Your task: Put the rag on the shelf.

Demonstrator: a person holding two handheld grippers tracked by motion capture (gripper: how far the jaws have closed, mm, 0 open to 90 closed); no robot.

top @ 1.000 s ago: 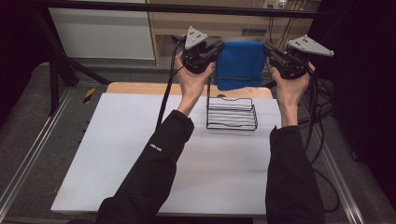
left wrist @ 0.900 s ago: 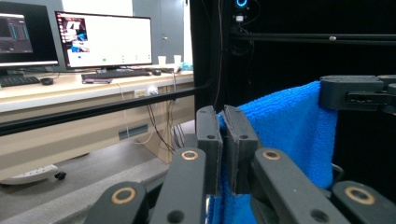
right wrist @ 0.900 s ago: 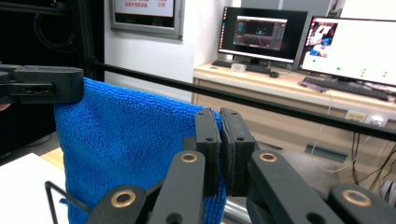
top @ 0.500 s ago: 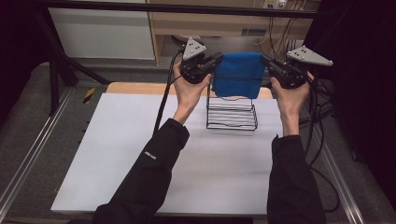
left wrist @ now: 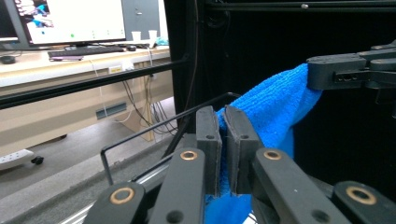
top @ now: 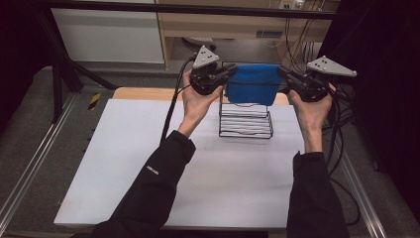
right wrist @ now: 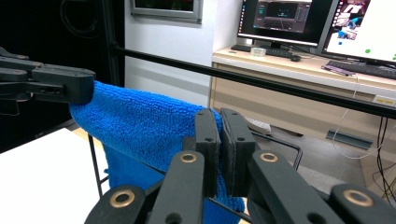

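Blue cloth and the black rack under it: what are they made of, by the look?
Cloth: looks like microfiber terry, matte, with a fuzzy looped pile; it drapes softly between both grippers. Rack: thin bent wire, probably metal with a black coating; slim rods hold straight lines.

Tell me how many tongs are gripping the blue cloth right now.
2. The left tongs pinch the blue cloth at its left end, the right tongs at its right end, holding it stretched above the wire rack.

A white table (top: 148, 163) with a pale wooden strip along its far edge carries a black wire rack (top: 246, 121), which stands upright on the far part of the top, a little right of the middle.
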